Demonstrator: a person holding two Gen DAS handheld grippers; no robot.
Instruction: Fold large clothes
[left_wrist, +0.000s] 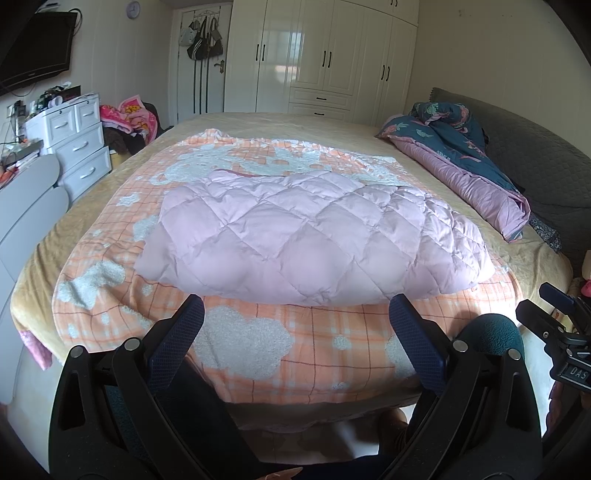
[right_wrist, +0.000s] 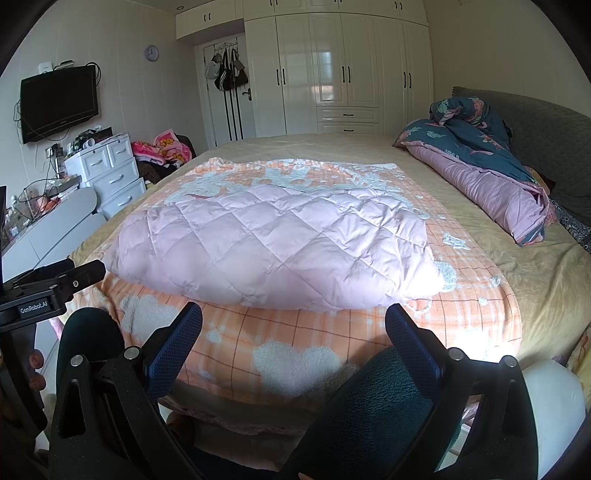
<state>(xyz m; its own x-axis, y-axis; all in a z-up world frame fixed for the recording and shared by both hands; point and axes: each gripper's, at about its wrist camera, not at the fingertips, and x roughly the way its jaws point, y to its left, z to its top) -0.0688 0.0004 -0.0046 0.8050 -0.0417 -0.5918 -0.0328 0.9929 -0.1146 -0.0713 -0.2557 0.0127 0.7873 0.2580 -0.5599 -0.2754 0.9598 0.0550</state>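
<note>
Left wrist view is showing the pink quilted jacket lying folded into a compact slab just ahead of the left gripper, on the checked blanket; folding looks nearly finished. Both the left and the right gripper are hanging wide open, gripping nothing.

Pale pink diamond-quilted jacket; orange-checked blanket, white patches; beige bedspread.

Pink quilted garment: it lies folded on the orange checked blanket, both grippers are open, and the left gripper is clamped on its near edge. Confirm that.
One part is wrong. The left gripper is not clamped on anything: the left wrist view shows it open and short of the pink quilted garment, over the orange checked blanket. The rest holds: the garment lies folded on that blanket, and the right gripper is open too.
</note>
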